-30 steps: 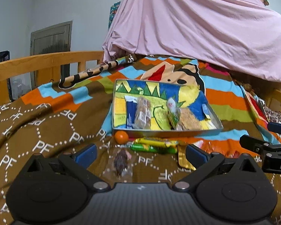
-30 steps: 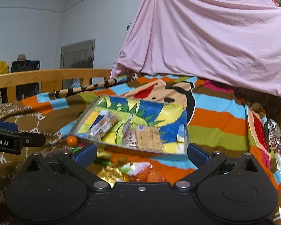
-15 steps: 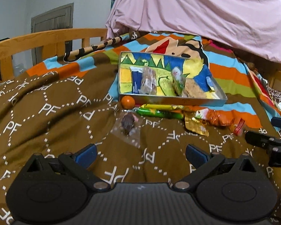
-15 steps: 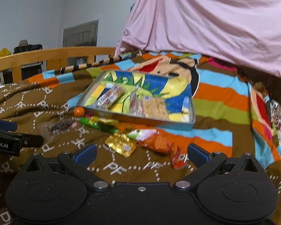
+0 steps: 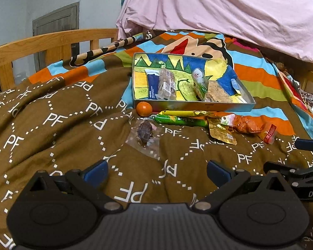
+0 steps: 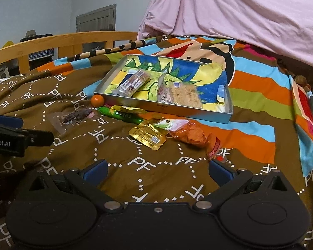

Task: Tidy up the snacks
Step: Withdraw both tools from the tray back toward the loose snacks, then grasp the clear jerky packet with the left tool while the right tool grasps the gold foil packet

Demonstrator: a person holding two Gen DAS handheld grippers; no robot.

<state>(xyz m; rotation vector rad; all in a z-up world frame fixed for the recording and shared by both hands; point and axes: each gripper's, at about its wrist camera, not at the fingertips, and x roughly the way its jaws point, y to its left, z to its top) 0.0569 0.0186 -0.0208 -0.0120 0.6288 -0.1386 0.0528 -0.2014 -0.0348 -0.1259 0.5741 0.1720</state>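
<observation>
our left gripper (image 5: 155,169) and right gripper (image 6: 157,169) hover with fingers spread, empty. four snacks lie in the tray (image 5: 189,105) on the bed; ball (image 5: 144,108), dark packet (image 5: 144,134), green stick (image 5: 180,120), gold pouch (image 6: 149,136) and orange bag (image 6: 189,134) wait outside.

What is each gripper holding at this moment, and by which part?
Nothing is held. The left gripper and the right gripper are both open above the brown blanket, with only blanket between their fingers.

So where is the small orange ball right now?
In both views the orange ball rests on the brown blanket, against the tray's near-left corner, beside the green packet.
</observation>
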